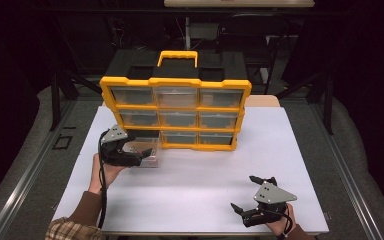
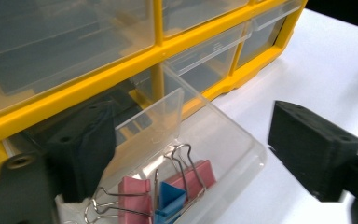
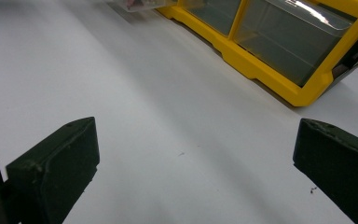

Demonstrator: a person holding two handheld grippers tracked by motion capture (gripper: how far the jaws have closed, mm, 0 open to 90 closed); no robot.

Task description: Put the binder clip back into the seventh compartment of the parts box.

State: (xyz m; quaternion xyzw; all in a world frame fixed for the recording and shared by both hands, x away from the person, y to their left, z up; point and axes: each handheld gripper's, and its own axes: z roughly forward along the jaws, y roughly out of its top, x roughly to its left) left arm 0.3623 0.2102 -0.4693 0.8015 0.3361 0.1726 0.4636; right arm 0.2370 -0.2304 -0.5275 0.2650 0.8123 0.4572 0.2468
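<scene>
On the white worktop [image 1: 205, 180], the yellow drawer cabinet [image 1: 176, 114] has its bottom-left clear drawer [image 2: 200, 140] pulled out. My left claw [image 2: 186, 154] stands open around its wall, apparently not pressing. It's light, slick, brittle plastic; I'd pinch the front wall. Binder clips [image 2: 168, 191] lie inside. My right claw [image 3: 191, 172] rests open.

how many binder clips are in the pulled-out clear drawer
3 that I can make out in the clear drawer: a pink clip nearest the camera, a blue clip beside it, another pink clip behind. More may be hidden below the frame.
</scene>
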